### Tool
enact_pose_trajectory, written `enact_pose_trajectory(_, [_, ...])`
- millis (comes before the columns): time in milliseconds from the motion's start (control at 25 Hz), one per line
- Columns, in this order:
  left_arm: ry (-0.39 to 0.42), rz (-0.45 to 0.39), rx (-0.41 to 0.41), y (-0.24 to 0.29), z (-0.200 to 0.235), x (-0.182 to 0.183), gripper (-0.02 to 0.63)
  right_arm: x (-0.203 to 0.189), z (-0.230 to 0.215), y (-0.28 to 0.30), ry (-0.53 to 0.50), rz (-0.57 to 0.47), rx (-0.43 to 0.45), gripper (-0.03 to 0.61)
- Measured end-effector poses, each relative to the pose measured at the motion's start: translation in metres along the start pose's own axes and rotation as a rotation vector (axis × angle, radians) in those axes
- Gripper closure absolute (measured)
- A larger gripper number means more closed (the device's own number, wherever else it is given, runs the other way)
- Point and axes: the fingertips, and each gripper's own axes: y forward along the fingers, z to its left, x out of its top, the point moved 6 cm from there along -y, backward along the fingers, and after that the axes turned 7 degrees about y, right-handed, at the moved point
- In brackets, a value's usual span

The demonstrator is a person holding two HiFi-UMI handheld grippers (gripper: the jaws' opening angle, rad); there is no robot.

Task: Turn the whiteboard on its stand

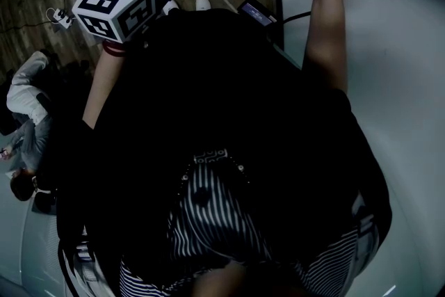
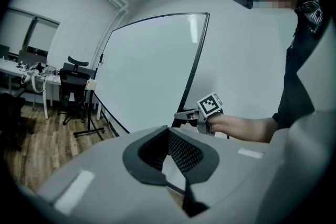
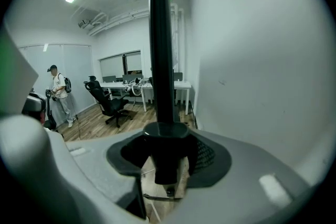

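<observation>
**Whiteboard upright, clamped at its near edge**

The whiteboard is a large, blank white panel bounded by a thin black frame. It stands upright on a wooden floor, close to a pale wall. In the left gripper view its face is clean and catches the reflection of a ceiling light near the top. The near vertical edge of the frame runs straight up and down, and the right gripper is closed around it low down, one jaw on each side of the bar. In the right gripper view the white face fills the right side. Thin black bars of the stand reach the floor by the board's far lower corner.
</observation>
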Motion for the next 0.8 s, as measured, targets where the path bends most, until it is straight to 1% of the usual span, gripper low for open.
enact_pose_trajectory(120, [0.004,0.000,-0.003,-0.001,-0.001,0.001,0.618,-0.002,0.002,-0.001,-0.009,-0.001,-0.009,0.388])
enact_pose_trajectory(240, [0.010,0.002,-0.013,-0.001,-0.001,-0.001,0.618,-0.006,0.007,-0.004,-0.020,0.012,0.003,0.342])
enact_pose_trajectory(280, [0.012,0.003,-0.016,0.000,-0.002,-0.001,0.618,-0.007,0.008,-0.006,-0.024,0.014,0.003,0.336])
enact_pose_trajectory(440, [0.023,0.009,-0.024,0.003,-0.006,0.001,0.618,-0.010,0.002,-0.027,-0.038,0.017,-0.021,0.336])
enact_pose_trajectory(600, [0.024,0.006,-0.036,0.004,-0.005,-0.001,0.618,-0.015,0.011,-0.054,-0.063,-0.003,-0.045,0.336])
enact_pose_trajectory(680, [0.025,0.001,-0.044,0.008,-0.006,0.000,0.618,-0.017,0.023,-0.064,-0.059,-0.024,-0.005,0.336])
enact_pose_trajectory(760, [0.030,0.001,-0.053,0.012,-0.009,0.002,0.618,-0.021,0.042,-0.070,-0.035,-0.049,0.081,0.343])
enact_pose_trajectory(800, [0.032,0.000,-0.059,0.013,-0.011,0.002,0.618,-0.024,0.053,-0.073,-0.022,-0.062,0.132,0.359])
